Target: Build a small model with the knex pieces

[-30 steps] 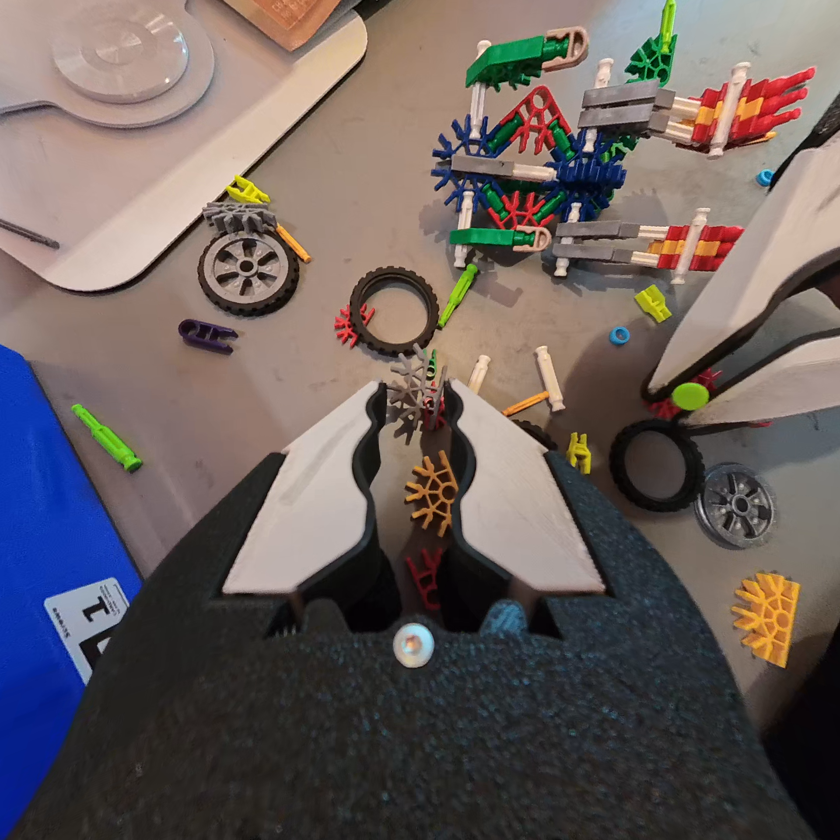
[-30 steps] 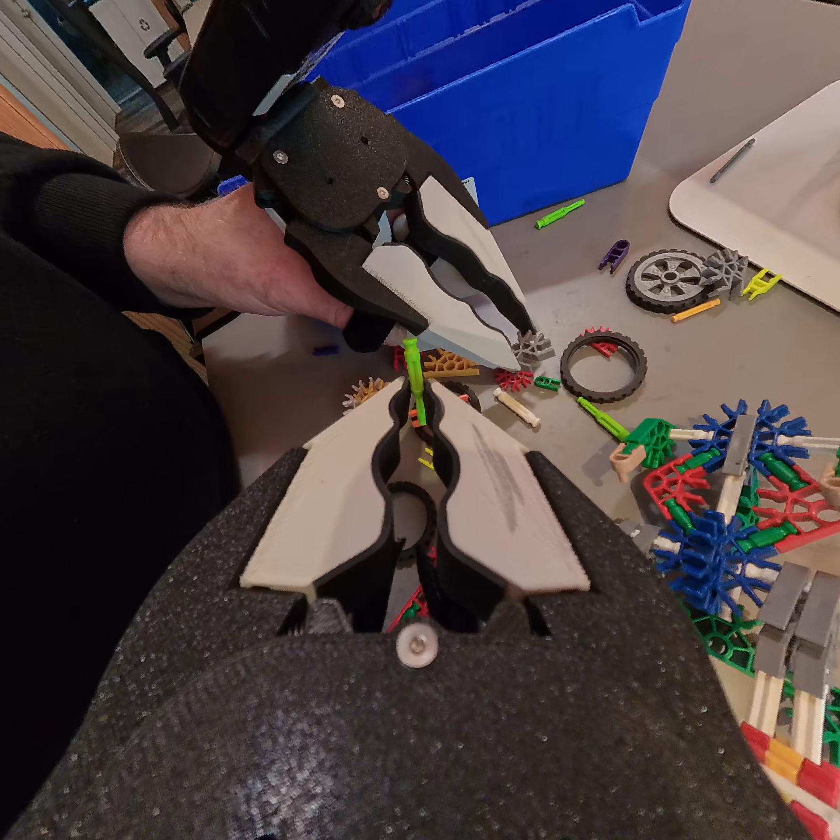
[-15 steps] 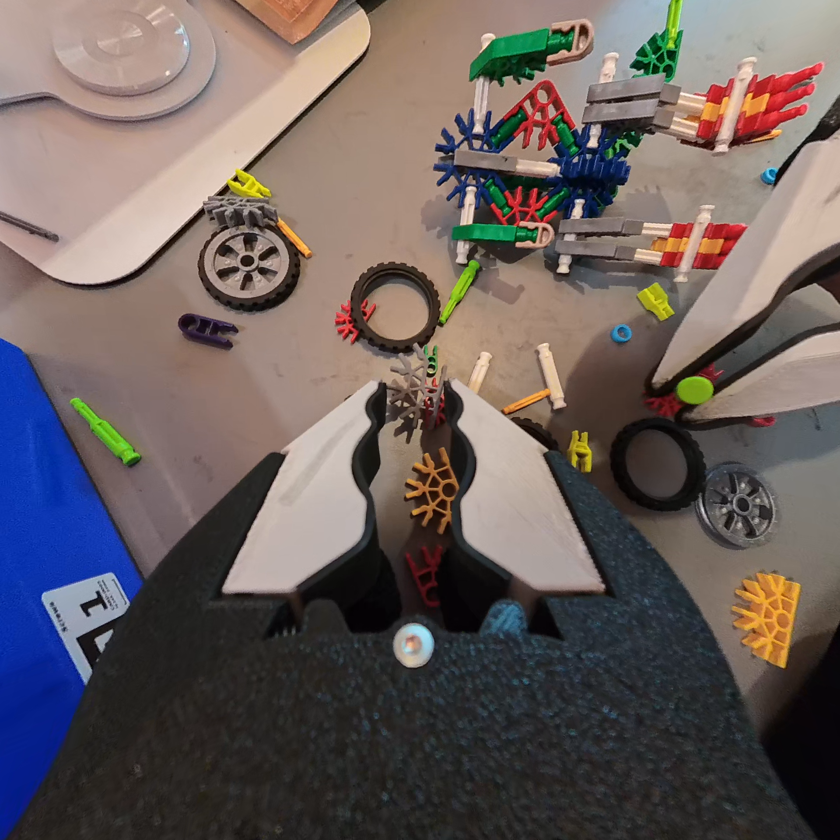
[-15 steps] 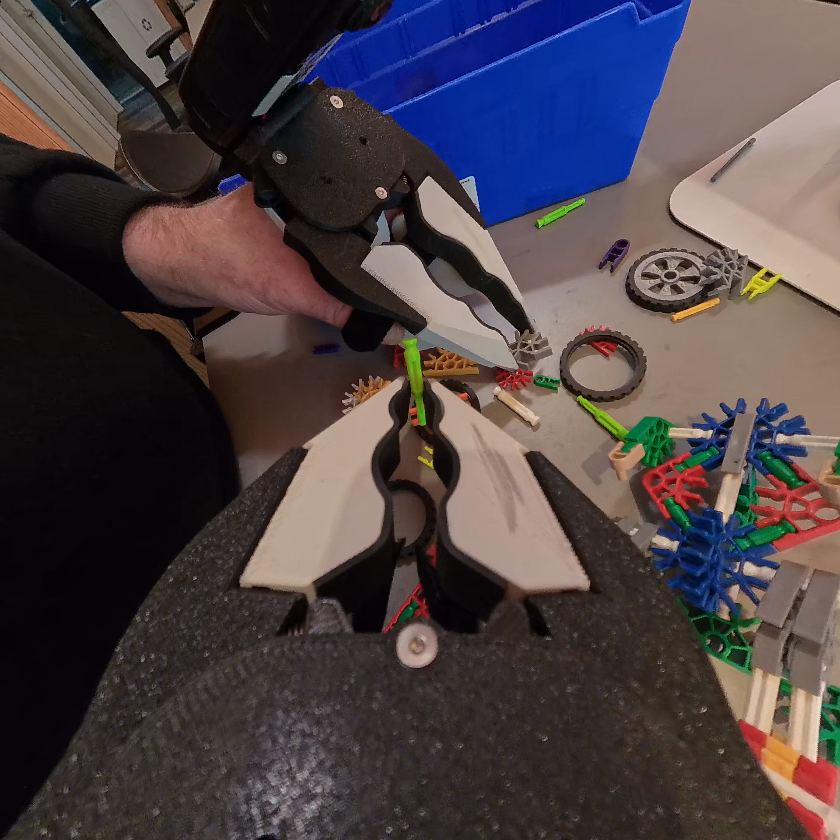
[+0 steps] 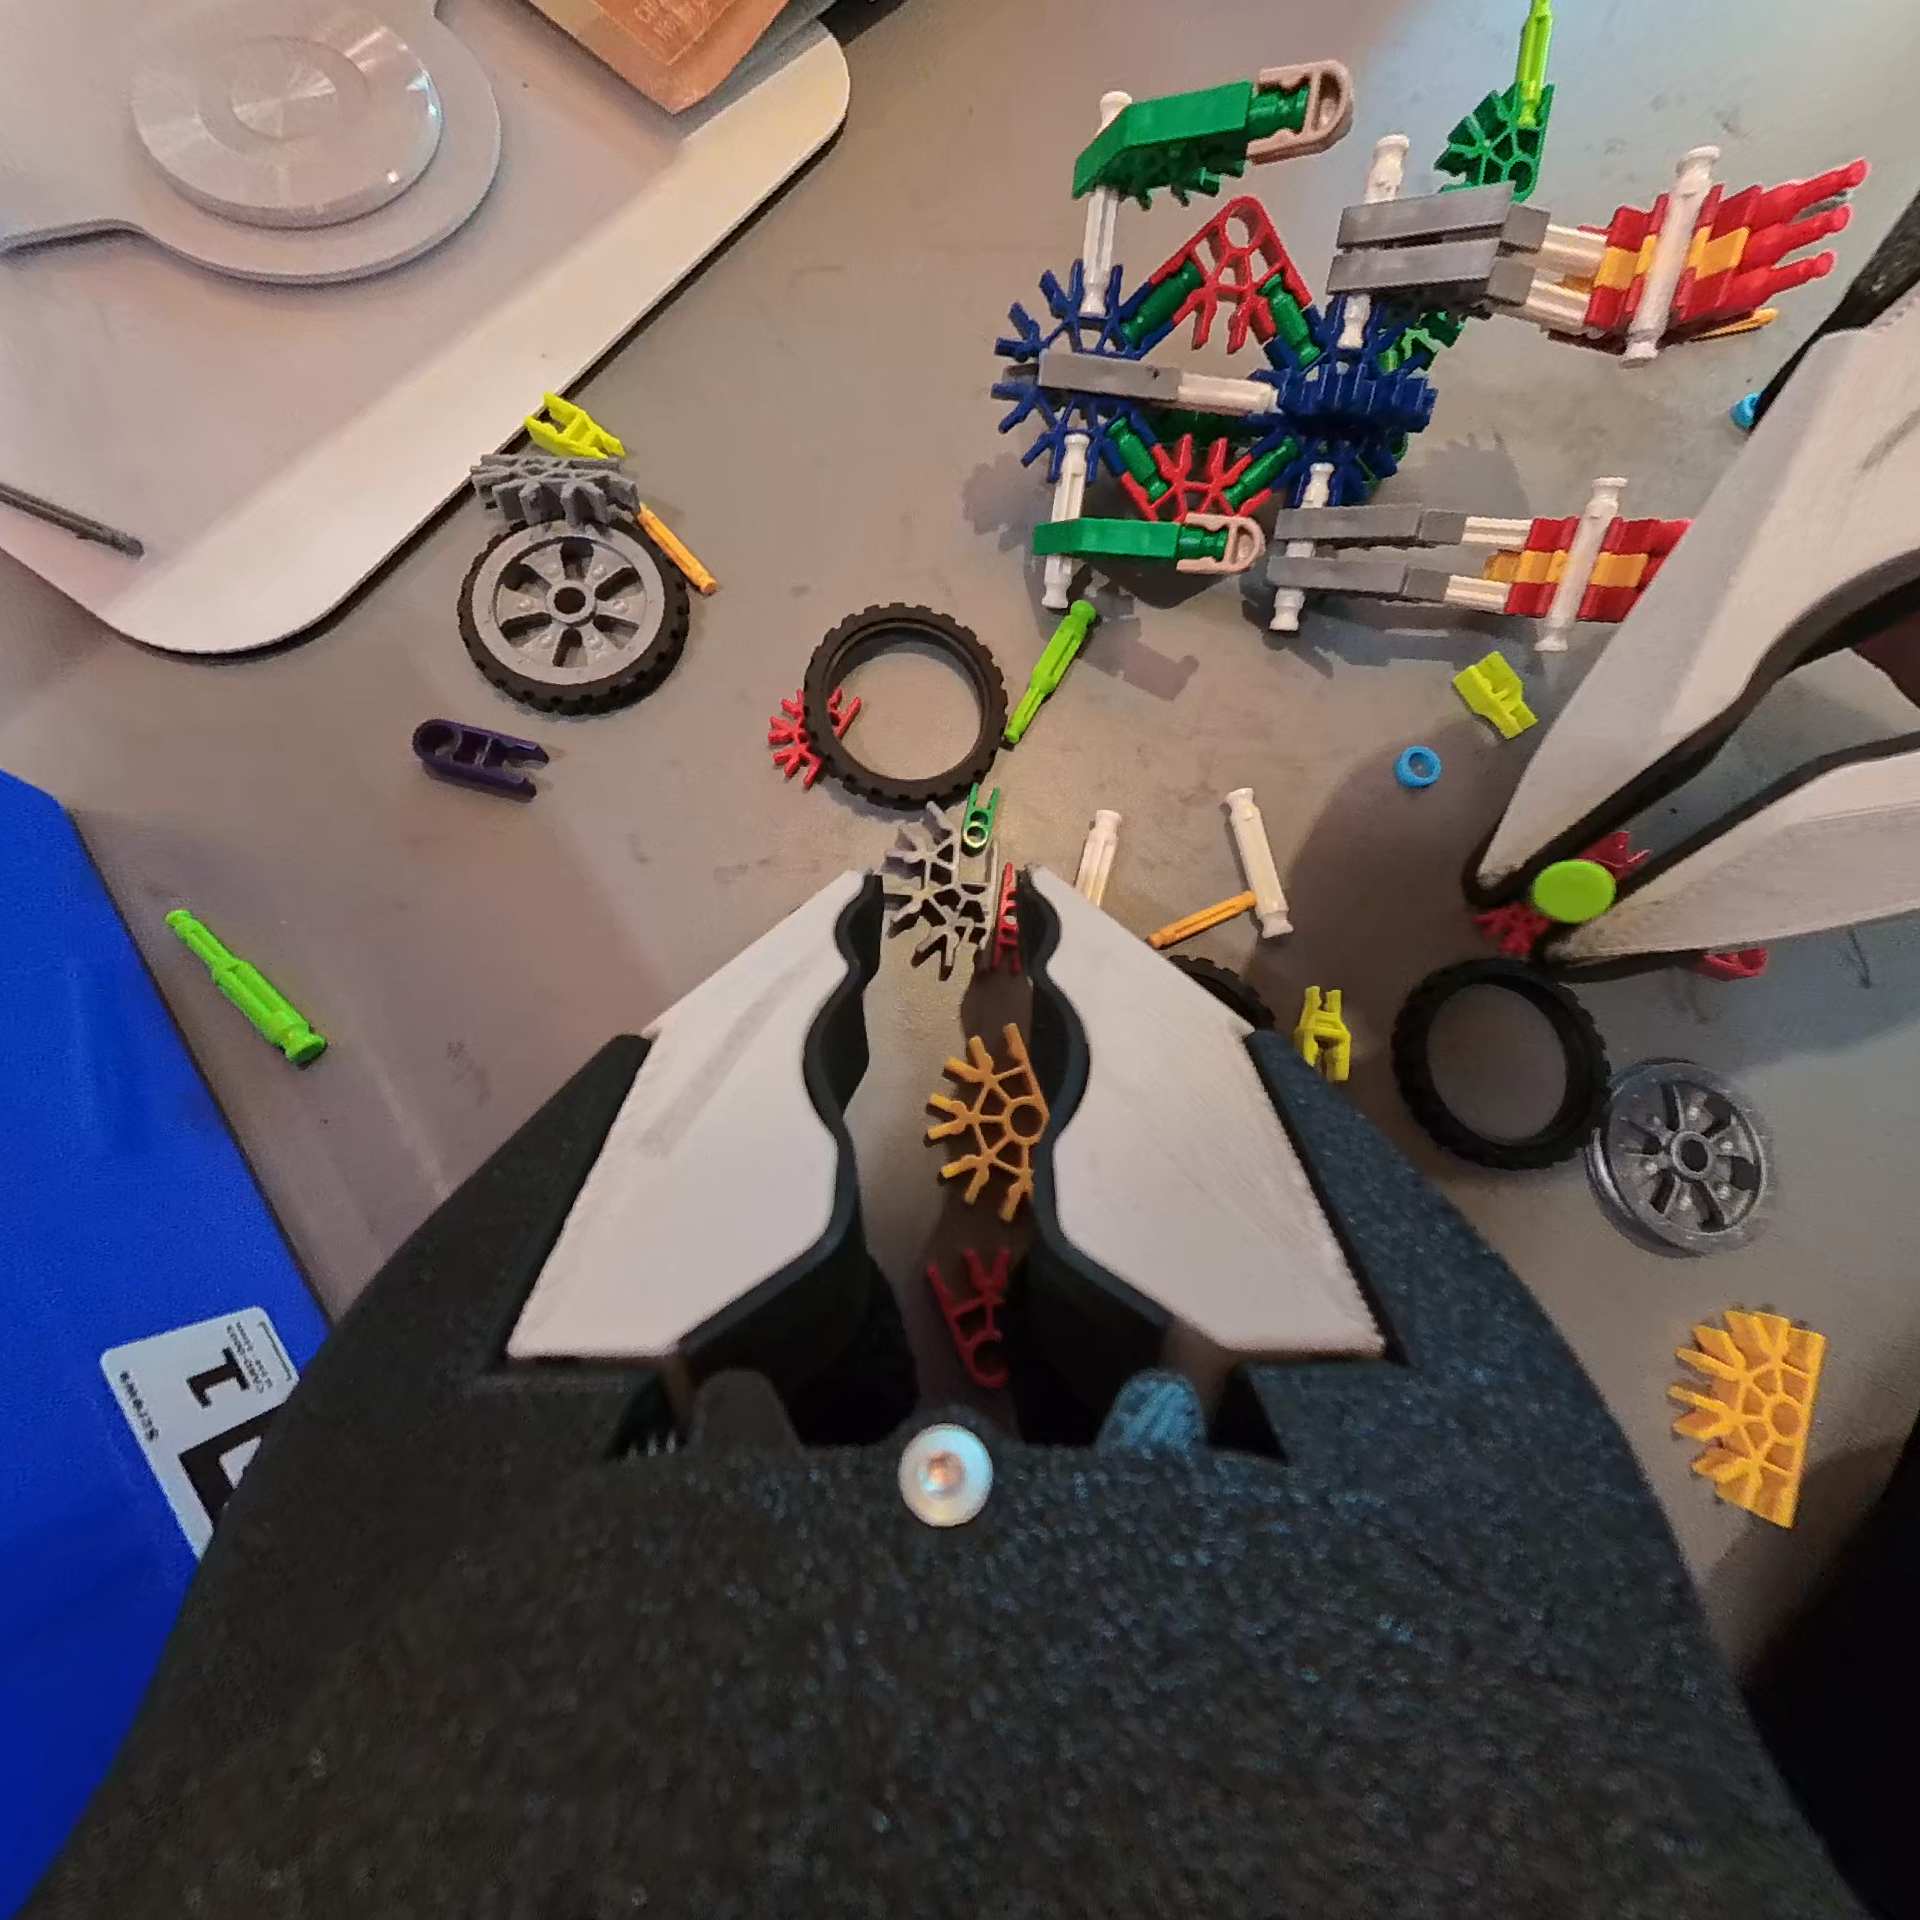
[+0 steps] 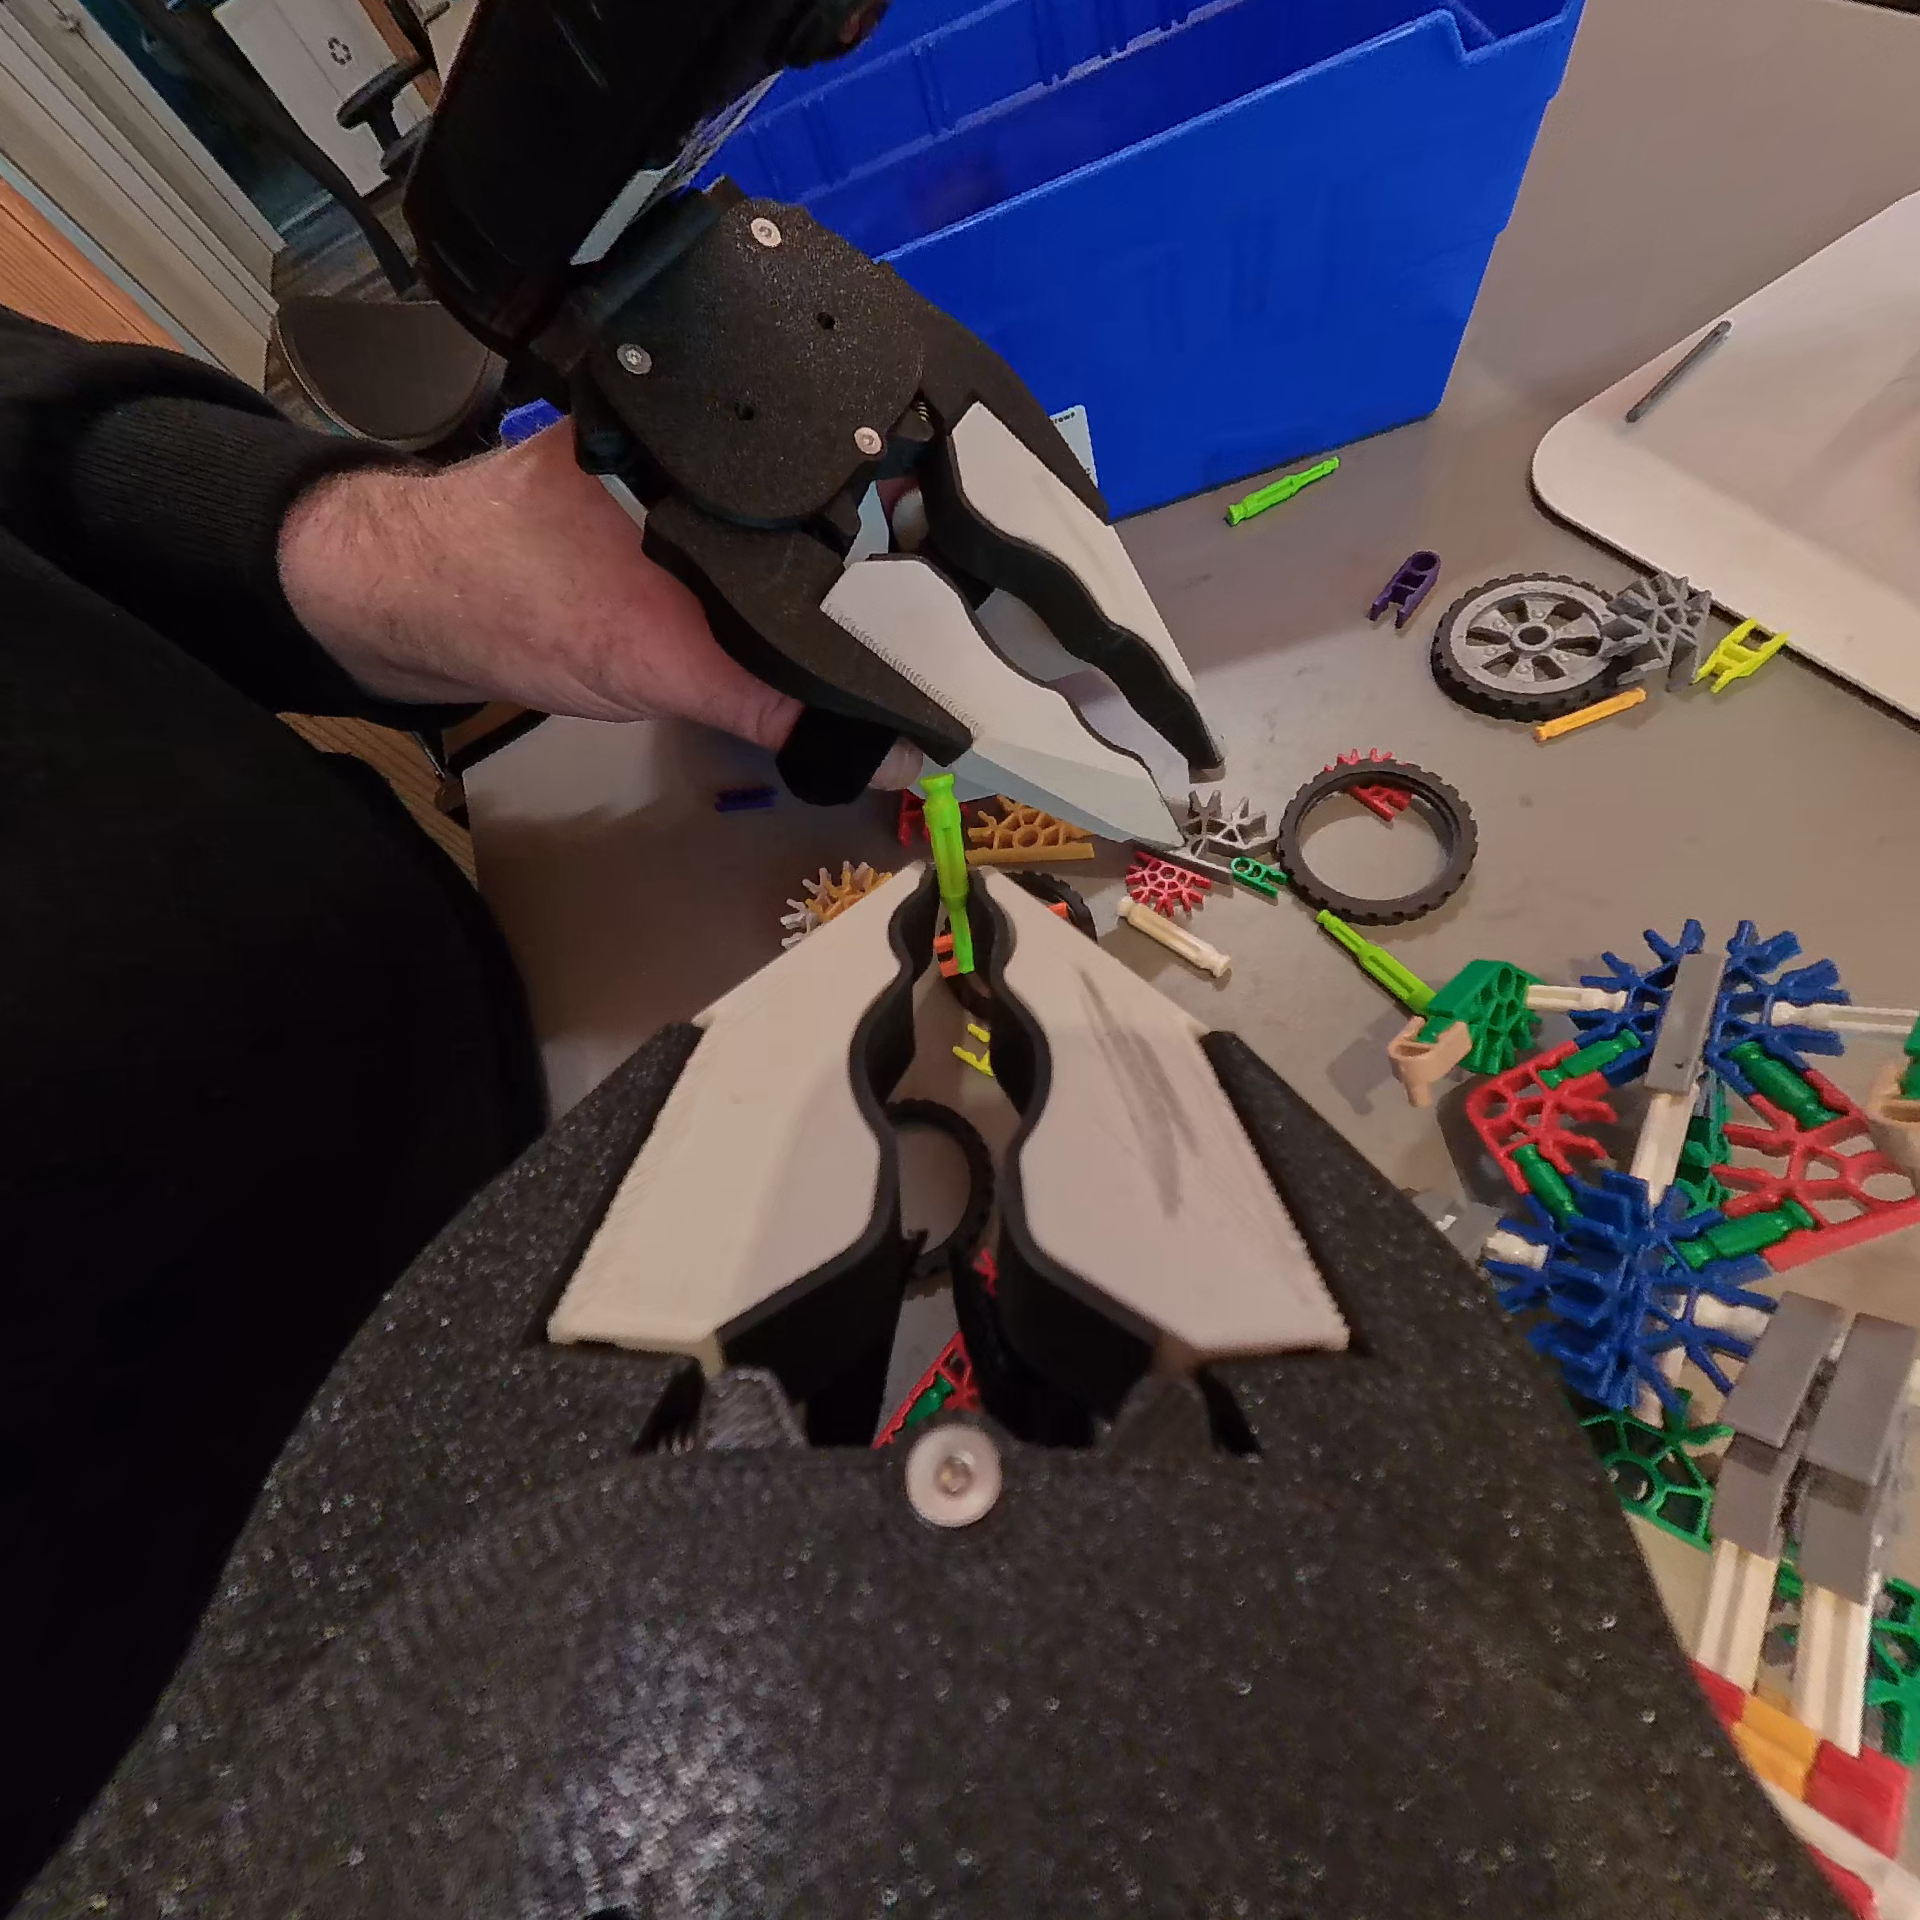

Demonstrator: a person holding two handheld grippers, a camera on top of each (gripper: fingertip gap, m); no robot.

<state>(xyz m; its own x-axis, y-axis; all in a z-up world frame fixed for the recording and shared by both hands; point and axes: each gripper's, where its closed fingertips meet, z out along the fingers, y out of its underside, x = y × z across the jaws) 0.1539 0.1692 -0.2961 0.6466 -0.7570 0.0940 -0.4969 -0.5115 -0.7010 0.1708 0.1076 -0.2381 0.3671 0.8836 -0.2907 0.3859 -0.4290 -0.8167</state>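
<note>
My left gripper (image 5: 948, 883) is shut on a grey snowflake connector (image 5: 935, 894), held at the fingertips just above the grey table. The right wrist view shows this gripper (image 6: 1195, 800) in a person's hand, with the connector (image 6: 1226, 826) low beside a black tyre (image 6: 1377, 836). My right gripper (image 6: 954, 878) is shut on a light green rod (image 6: 948, 842) that stands up between its fingertips. It also shows at the right of the left wrist view (image 5: 1538, 904), where the rod's round end (image 5: 1574, 891) faces the camera.
A built model (image 5: 1278, 384) of coloured rods and connectors lies at the back. Tyres, a grey wheel (image 5: 571, 603), an orange connector (image 5: 987, 1127), a yellow connector (image 5: 1751, 1413) and small rods are scattered around. A blue bin (image 6: 1195, 260) and a white board (image 5: 312, 343) stand behind. My hands' fingertips stand some 9 cm from each other.
My left gripper has sunk slightly toward the table with the grey connector. My right gripper and its green rod have stayed still.
</note>
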